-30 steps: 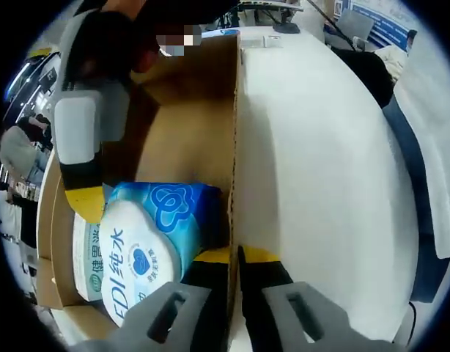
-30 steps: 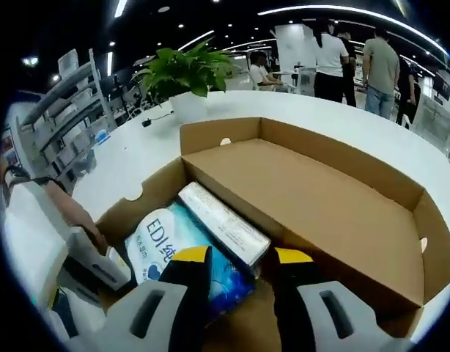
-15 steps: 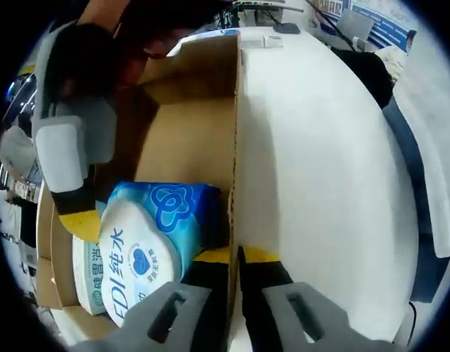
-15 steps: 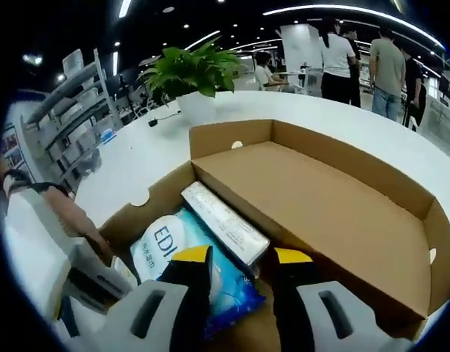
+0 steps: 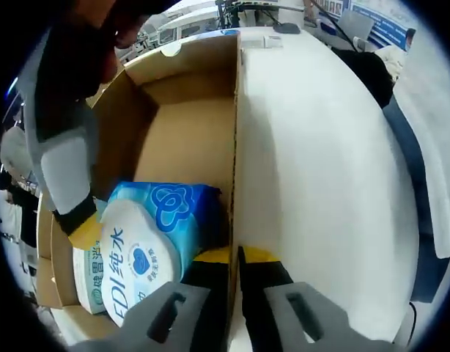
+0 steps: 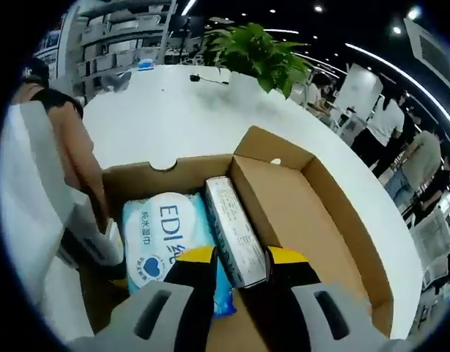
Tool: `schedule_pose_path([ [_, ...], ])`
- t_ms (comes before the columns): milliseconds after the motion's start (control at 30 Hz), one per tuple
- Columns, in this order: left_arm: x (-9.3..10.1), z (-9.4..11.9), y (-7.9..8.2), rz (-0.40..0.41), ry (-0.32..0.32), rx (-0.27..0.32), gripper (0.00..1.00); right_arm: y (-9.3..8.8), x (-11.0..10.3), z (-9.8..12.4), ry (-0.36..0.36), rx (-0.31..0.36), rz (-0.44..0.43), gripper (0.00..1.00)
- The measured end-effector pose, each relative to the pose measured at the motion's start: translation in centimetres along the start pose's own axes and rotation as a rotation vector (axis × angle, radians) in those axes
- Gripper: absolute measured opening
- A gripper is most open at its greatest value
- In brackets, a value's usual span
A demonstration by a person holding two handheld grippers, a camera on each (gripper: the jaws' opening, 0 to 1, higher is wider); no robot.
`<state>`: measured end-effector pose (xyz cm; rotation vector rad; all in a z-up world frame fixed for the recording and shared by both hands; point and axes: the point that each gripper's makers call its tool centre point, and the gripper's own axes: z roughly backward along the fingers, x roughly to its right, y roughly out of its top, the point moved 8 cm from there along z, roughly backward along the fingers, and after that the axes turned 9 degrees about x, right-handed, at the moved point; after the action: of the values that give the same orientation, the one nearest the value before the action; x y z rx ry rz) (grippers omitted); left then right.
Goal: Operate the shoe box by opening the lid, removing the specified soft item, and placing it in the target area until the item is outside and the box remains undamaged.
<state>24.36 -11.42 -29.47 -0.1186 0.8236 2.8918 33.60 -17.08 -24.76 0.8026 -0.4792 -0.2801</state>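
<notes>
The right gripper [image 6: 238, 258] has narrow jaws straddling the blue wipes pack [image 6: 165, 242] inside the open shoe box [image 6: 335, 220]; the left gripper [image 5: 236, 257] pinches the box wall [image 5: 234, 147] — lift straight up, box steadied.

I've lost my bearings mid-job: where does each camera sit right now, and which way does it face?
Left gripper view: rides the left gripper, jaws astride the shoe box wall, looking along it; the right gripper enters at left.
Right gripper view: rides the right gripper, looking down into the box at a slim white carton; a person's sleeve at left.
Shared: the blue wipes pack.
</notes>
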Motion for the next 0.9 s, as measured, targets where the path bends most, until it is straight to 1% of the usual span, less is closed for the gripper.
schedule_pose_path([
  [67,0.0,-0.1,0.0,0.0,0.0,0.0,0.01,0.1,0.1,-0.4,0.004,-0.01,0.037,0.24],
  [167,-0.1,-0.1,0.0,-0.002,-0.001,0.001,0.01,0.2,0.1,-1.0,0.011,-0.019,0.047,0.21],
  [233,-0.1,-0.1,0.0,-0.003,-0.001,0.001,0.02,0.1,0.4,-1.3,0.01,-0.042,0.108,0.17],
  [267,-0.1,-0.2,0.0,-0.002,-0.002,0.002,0.02,0.2,0.4,-1.3,0.023,-0.044,0.134,0.17],
  [367,-0.2,-0.2,0.0,0.0,-0.002,0.005,0.01,0.1,0.3,-1.4,0.022,-0.043,0.152,0.17],
  [700,-0.1,-0.1,0.0,0.003,-0.003,0.008,0.01,-0.2,0.6,-0.8,0.023,-0.037,0.139,0.16],
  [733,-0.1,-0.1,0.0,0.004,-0.002,0.007,0.01,-0.9,0.8,0.0,0.013,-0.051,0.131,0.16],
  [867,-0.1,-0.1,0.0,0.004,-0.002,0.007,0.01,-2.1,1.2,1.3,-0.008,-0.068,0.117,0.17],
  [900,0.0,-0.1,0.0,0.004,-0.002,0.007,0.01,-2.7,1.4,2.0,-0.019,-0.073,0.111,0.17],
])
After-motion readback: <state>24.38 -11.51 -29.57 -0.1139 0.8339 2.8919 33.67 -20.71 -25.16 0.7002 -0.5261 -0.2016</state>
